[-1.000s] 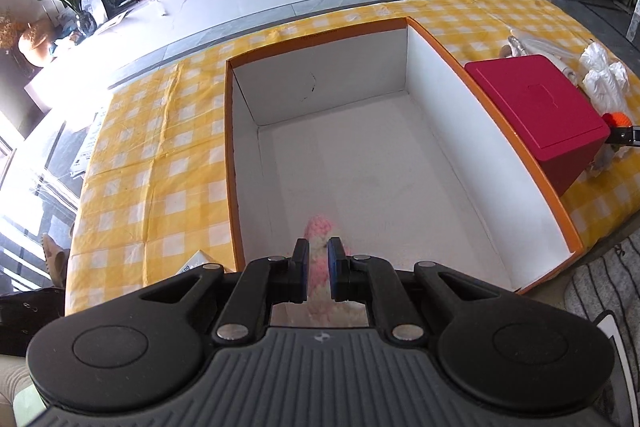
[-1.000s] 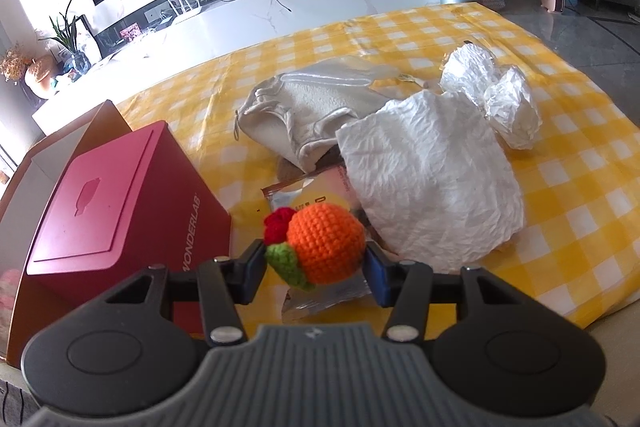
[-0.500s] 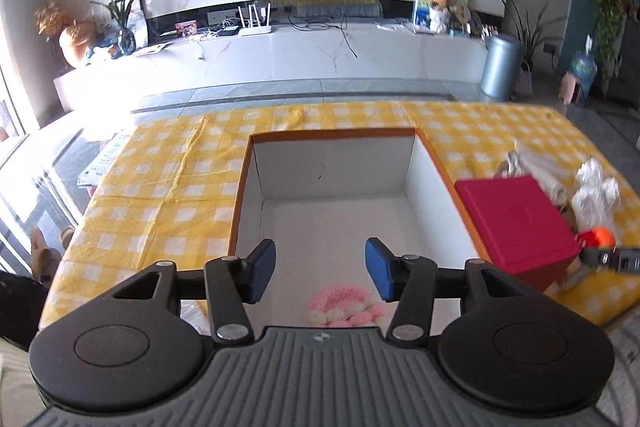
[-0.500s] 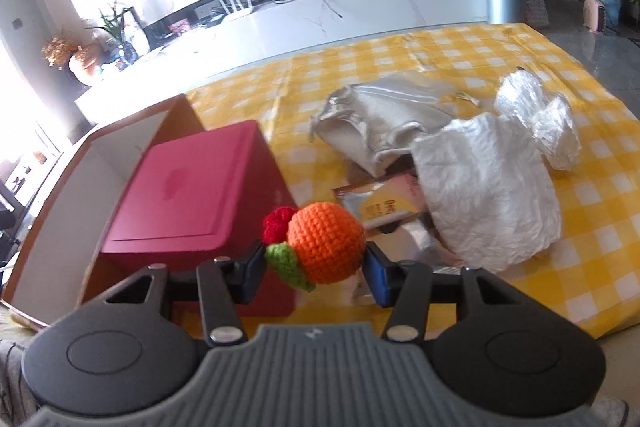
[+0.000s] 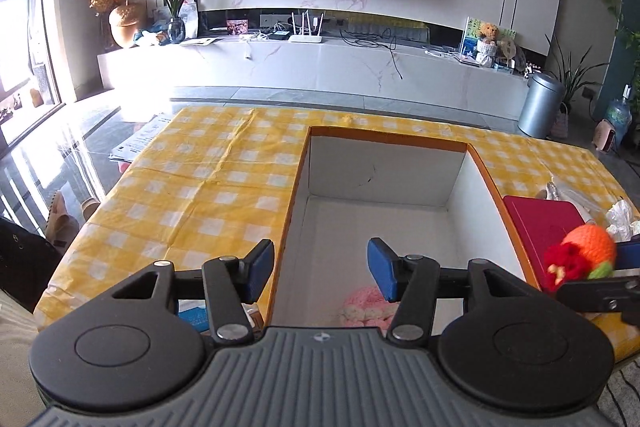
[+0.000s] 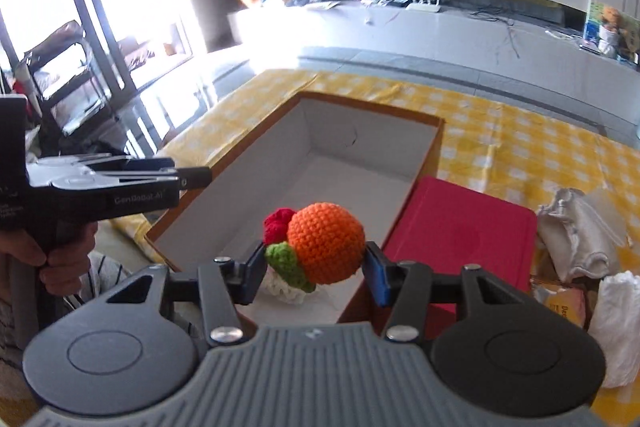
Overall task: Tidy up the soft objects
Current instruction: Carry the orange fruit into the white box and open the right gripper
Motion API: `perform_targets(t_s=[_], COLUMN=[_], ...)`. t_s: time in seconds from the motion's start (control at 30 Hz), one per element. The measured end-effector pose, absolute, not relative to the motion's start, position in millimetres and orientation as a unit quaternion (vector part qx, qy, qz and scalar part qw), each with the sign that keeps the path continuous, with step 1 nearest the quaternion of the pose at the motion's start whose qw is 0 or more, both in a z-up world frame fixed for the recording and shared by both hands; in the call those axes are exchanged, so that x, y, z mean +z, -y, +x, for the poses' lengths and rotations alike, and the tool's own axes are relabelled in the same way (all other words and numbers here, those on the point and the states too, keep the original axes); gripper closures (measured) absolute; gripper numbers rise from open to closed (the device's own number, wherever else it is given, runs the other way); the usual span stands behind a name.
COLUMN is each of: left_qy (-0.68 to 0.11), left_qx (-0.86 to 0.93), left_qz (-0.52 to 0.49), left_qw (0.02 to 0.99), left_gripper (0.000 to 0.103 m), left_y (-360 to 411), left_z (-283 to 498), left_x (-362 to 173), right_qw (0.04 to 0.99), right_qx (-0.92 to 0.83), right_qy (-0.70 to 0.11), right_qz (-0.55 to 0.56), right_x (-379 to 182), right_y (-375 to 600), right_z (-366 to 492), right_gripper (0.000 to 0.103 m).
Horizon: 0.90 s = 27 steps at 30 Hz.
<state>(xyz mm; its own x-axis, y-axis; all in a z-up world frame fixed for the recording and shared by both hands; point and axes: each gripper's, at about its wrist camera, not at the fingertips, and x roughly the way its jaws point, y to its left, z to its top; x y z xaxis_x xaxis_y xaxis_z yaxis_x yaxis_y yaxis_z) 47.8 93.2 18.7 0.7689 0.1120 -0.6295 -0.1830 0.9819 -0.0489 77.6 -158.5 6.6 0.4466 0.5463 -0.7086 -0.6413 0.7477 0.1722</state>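
Orange crochet, with a red tuft and a green leaf at one side: a knitted orange toy [image 6: 325, 242] clamped between the blue pads of the right gripper [image 6: 316, 271], carried in the air over the near right corner of the open box [image 6: 362, 163]. Seen again from the left wrist view as a blurred orange and red blob [image 5: 588, 255] at the right edge, in front of the red box [image 5: 540, 227]. On the box floor, near the front wall, a pink and cream knitted toy [image 5: 366, 307], lying loose below the left gripper [image 5: 320, 269], whose jaws stand apart with nothing between them (blue pads [image 5: 382, 269] well clear of the toy). White inside the open box, orange-brown along the rim, with a thin dark scratch on the far wall.

Just right of the open box, touching its side, the red box with a faint embossed mark on the lid, too dim to read. Beyond that, a pale cloth pouch [image 6: 576, 231], crumpled white paper [image 6: 616, 323] and a printed packet [image 6: 566, 307] with letters too small to make out. Under everything, a yellow and white checked cloth [image 5: 208, 195].

At the left of the right wrist view, a hand [image 6: 60, 259] around the left gripper's handle, and on its black body the words "GenRobot.AI" (slightly blurred).
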Motion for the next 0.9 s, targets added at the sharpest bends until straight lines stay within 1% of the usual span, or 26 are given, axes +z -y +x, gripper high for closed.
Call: perform_targets(t_s=[0.1,0.2,0.37,0.5,0.57,0.63,0.77,0.83,0.9], left_qy=[-0.323,-0.327,-0.326,-0.335,-0.332,-0.322,-0.320,-0.320,-0.321], left_qx=[0.088,0.084,0.087,0.088,0.086,0.080,0.073,0.069,0.065], left_qz=[-0.084,-0.087,-0.087,-0.099,-0.107,-0.120,-0.133,-0.129,-0.125], left_qw=[0.939,0.937,0.937,0.933,0.933,0.936,0.935,0.936,0.937], left_gripper=[0.040,0.040,0.040,0.041,0.041,0.041,0.041,0.040,0.041], left_y=[-104.9,-111.2,-116.7,-123.9,-129.1,-132.1,-136.2,-135.4,-133.1], left_z=[42.9,40.7,35.8,33.3,30.3,26.2,24.5,24.7,24.5], left_x=[16.2,13.0,8.9,9.0,9.3,10.0,9.4,9.6,8.7], right_qw=[0.821,0.769,0.688,0.633,0.598,0.577,0.558,0.521,0.504], right_qx=[0.372,0.403,0.393,0.363,0.359,0.350,0.300,0.291,0.296], right_qy=[-0.412,-0.462,-0.533,-0.586,-0.619,-0.654,-0.676,-0.699,-0.703], right_qz=[-0.130,-0.182,-0.296,-0.353,-0.361,-0.341,-0.376,-0.395,-0.406], right_x=[0.2,-13.5,-41.7,-70.0,-87.3,-95.1,-110.9,-127.5,-136.4], right_y=[124.1,99.6,51.5,13.1,2.0,-2.6,-8.2,-3.9,-4.7], right_z=[86.6,103.2,131.7,148.7,155.1,168.8,183.2,177.6,173.7], right_gripper=[0.051,0.051,0.051,0.051,0.052,0.052,0.051,0.052,0.051])
